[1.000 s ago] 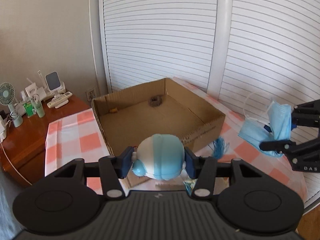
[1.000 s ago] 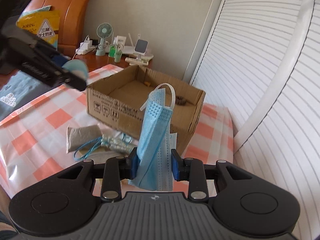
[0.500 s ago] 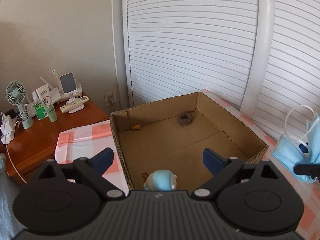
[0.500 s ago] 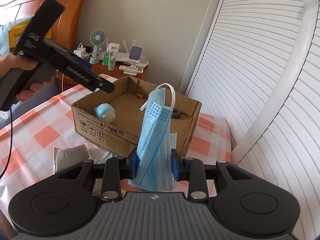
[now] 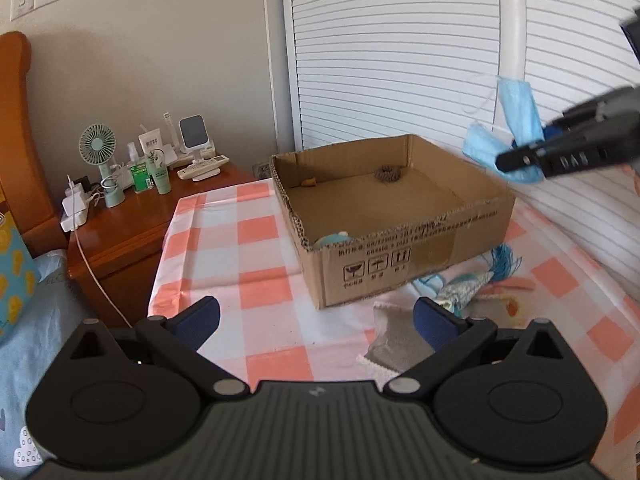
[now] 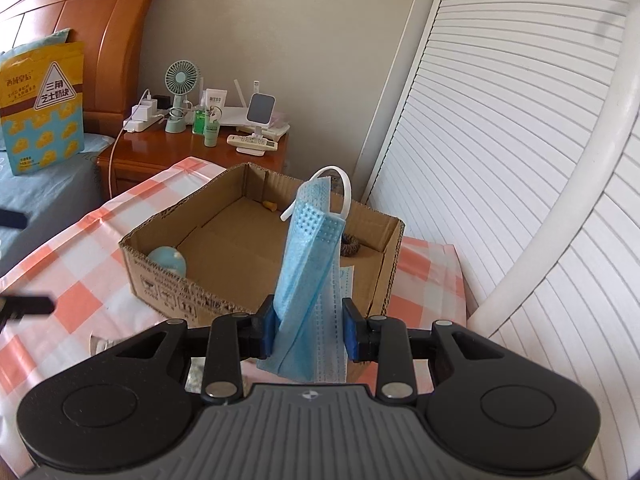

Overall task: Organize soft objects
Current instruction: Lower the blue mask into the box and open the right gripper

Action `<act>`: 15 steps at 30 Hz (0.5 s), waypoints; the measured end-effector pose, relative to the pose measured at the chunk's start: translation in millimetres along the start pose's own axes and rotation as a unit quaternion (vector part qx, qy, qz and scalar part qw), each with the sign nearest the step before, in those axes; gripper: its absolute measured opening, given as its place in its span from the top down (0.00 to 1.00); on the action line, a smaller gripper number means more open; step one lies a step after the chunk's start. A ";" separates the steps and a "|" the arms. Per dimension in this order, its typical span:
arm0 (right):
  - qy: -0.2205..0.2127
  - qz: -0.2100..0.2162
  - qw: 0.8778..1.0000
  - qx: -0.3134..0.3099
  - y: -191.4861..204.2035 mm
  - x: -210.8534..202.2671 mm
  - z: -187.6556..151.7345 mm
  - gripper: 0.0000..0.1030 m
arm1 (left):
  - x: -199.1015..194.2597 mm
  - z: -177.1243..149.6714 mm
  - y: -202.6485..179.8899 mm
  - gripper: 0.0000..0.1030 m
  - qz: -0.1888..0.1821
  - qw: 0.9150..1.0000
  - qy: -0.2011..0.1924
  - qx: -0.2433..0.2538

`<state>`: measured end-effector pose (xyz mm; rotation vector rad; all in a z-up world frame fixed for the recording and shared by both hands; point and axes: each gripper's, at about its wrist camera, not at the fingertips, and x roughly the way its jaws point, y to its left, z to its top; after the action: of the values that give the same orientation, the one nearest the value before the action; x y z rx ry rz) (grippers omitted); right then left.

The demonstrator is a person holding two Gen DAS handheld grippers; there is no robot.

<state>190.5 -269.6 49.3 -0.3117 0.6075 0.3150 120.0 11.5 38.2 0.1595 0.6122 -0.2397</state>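
An open cardboard box [image 5: 404, 252] [image 6: 256, 280] stands on a checked tablecloth. A blue and white plush ball [image 6: 168, 261] lies in its near left corner; only its top [image 5: 334, 239] shows in the left wrist view. A dark hair scrunchie [image 5: 389, 173] [image 6: 350, 245] lies at the box's far side. My left gripper [image 5: 316, 320] is open and empty, pulled back in front of the box. My right gripper [image 6: 308, 328] is shut on a blue face mask [image 6: 310, 264] [image 5: 516, 120] and holds it in the air over the box's right side.
A grey pouch [image 5: 394, 338], a patterned fabric piece [image 5: 464, 286] and a blue tassel [image 5: 504, 260] lie on the cloth in front of the box. A wooden nightstand [image 5: 132, 220] with a fan [image 5: 98, 150], bottles and chargers stands at the left. White louvred doors are behind.
My left gripper opened and dropped the plush ball into the box, then pulled back and lower. My right gripper moved toward the box with the mask still held.
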 end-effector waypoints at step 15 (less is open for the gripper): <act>0.045 -0.036 0.998 -0.027 -6.6 98.5 75.6 0.52 | 2.3 -29.2 1.3 0.01 -0.023 0.999 0.025 -0.010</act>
<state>307.7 -228.0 50.3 -0.3995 0.6747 0.2502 106.2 18.7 13.3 0.1316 0.6692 -0.2747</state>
